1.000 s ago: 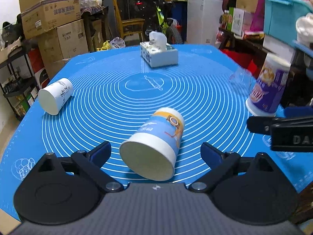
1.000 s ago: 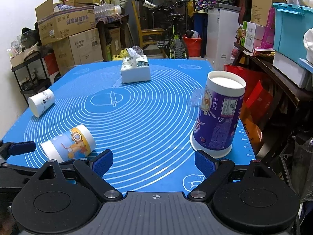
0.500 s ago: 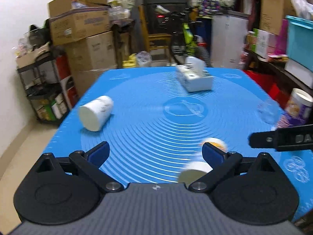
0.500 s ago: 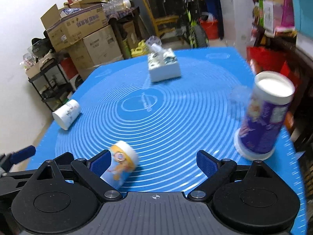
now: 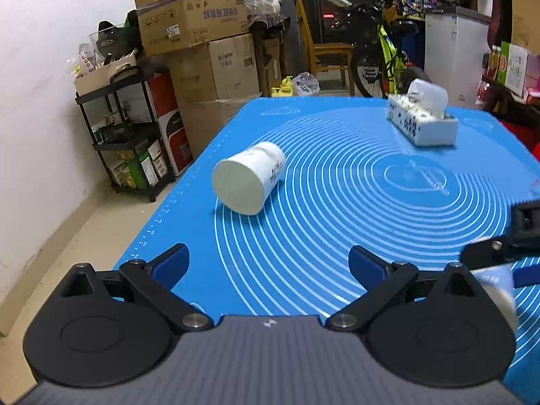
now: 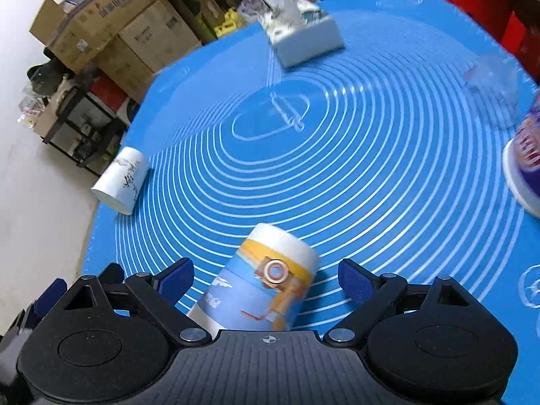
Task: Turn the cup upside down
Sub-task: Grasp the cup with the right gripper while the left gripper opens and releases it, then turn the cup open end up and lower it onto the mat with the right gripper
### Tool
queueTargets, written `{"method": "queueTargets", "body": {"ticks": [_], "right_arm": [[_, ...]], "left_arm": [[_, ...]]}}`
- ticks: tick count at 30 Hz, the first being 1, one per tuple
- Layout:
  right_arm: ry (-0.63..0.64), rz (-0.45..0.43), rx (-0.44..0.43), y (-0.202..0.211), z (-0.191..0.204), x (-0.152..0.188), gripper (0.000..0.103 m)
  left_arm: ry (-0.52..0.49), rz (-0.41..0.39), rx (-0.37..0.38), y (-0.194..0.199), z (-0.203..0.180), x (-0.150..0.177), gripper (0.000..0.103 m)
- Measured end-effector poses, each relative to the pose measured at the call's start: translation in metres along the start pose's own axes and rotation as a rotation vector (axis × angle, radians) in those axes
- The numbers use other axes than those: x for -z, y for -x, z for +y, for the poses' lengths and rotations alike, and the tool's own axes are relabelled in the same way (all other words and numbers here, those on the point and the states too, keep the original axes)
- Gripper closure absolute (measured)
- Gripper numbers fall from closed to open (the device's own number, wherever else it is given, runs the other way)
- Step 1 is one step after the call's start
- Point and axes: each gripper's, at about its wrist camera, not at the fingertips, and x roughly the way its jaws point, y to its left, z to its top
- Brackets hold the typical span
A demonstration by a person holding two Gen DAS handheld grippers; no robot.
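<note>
A cartoon-printed paper cup (image 6: 266, 287) lies on its side on the blue mat (image 6: 371, 168), between the open fingers of my right gripper (image 6: 266, 278), base pointing away. In the left wrist view its blurred rim (image 5: 499, 290) shows at the right edge. A white paper cup (image 5: 248, 177) lies on its side near the mat's left edge, mouth toward my left gripper (image 5: 268, 261), which is open and empty, well short of it. The white cup also shows in the right wrist view (image 6: 121, 184).
A tissue box (image 5: 422, 121) stands at the far side of the mat. A purple cup (image 6: 524, 165) stands upside down at the right edge beside a clear plastic cup (image 6: 492, 91). Cardboard boxes (image 5: 202, 44) and a shelf stand left of the table.
My left gripper has swung left from the cartoon cup to face the white cup. My right gripper has moved left and down, so the cartoon cup now lies between its open fingers.
</note>
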Motion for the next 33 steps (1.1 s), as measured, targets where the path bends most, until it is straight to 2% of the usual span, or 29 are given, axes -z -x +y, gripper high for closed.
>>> {"method": "queueTargets", "body": {"ticks": [1,5,9,12,16,19,22,28,33], "right_arm": [[-0.002,0.01,0.007,-0.006,0.002,0.0,0.013],[-0.006,0.033,0.0,-0.015,0.006,0.003,0.029],[0.017,0.026,-0.019,-0.013,0.005,0.005,0.032],[0.06,-0.037,-0.015,-0.001,0.004,0.006,0.038],[0.174,-0.205,0.068,0.016,0.007,0.006,0.038],[0.307,-0.381,0.197,0.023,0.01,0.011,0.039],[0.442,-0.488,0.309,0.016,0.011,0.019,0.039],[0.528,-0.542,0.331,0.012,0.007,0.04,0.038],[0.52,-0.516,0.32,0.026,0.007,0.051,0.04]], "left_arm": [[-0.003,0.002,0.003,0.0,0.001,0.003,0.003],[-0.003,0.007,0.023,-0.001,0.004,0.009,0.003],[-0.004,0.008,0.04,0.0,0.003,0.009,0.003],[-0.011,0.007,0.05,0.001,-0.001,0.009,0.003],[-0.017,0.007,0.066,0.002,-0.005,0.009,0.003],[-0.014,0.009,0.076,0.003,-0.007,0.009,0.003],[-0.015,0.007,0.081,0.005,-0.009,0.01,0.003],[-0.021,0.011,0.092,0.006,-0.013,0.012,0.003],[-0.028,0.012,0.111,0.009,-0.018,0.013,0.003]]}}
